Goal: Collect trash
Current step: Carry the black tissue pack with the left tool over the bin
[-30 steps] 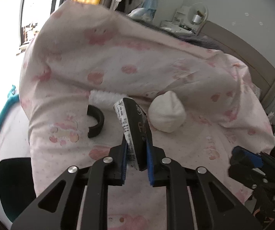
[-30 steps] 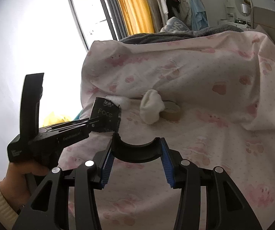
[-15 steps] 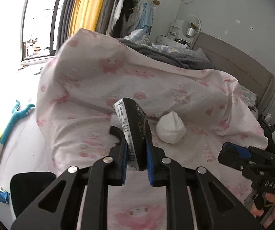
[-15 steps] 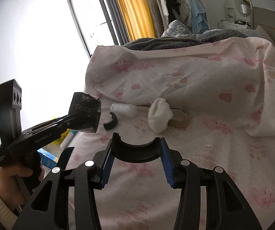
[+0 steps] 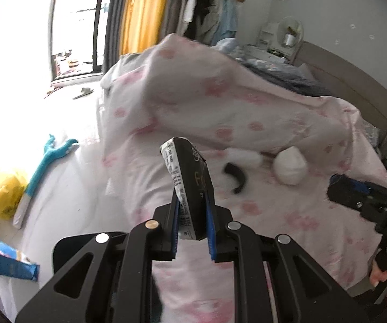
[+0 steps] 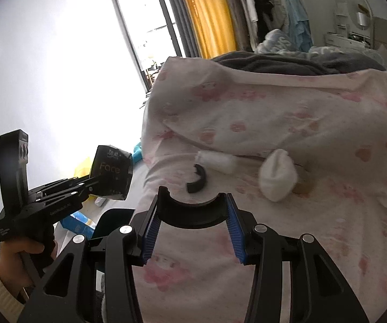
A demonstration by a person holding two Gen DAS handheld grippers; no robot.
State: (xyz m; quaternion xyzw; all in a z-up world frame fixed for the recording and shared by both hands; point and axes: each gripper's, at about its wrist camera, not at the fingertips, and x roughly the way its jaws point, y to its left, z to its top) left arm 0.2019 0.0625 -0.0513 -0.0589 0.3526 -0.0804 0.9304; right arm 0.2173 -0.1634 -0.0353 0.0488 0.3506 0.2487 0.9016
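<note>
My left gripper (image 5: 192, 215) is shut on a black tissue packet (image 5: 189, 185) marked "Face" and holds it in the air off the bed's left edge; the packet also shows in the right wrist view (image 6: 111, 172). My right gripper (image 6: 192, 223) is shut on a black half-ring piece (image 6: 192, 215) above the pink bedspread (image 6: 274, 242). On the bed lie another black half-ring (image 6: 196, 179), a white tissue roll (image 6: 215, 160), a white wad (image 6: 278, 179) and a tape roll (image 6: 305, 187) behind the wad.
A dark bin rim (image 6: 112, 222) shows below by the bed's edge. On the floor are a yellow bag (image 5: 0, 191), a blue packet (image 5: 7, 259) and a teal toy (image 5: 49, 158). The folded duvet (image 5: 220, 102) rises behind the trash.
Both grippers have pulled back from the bed and swung left with their loads. The left gripper with the packet now hangs past the bed's edge, over the floor.
</note>
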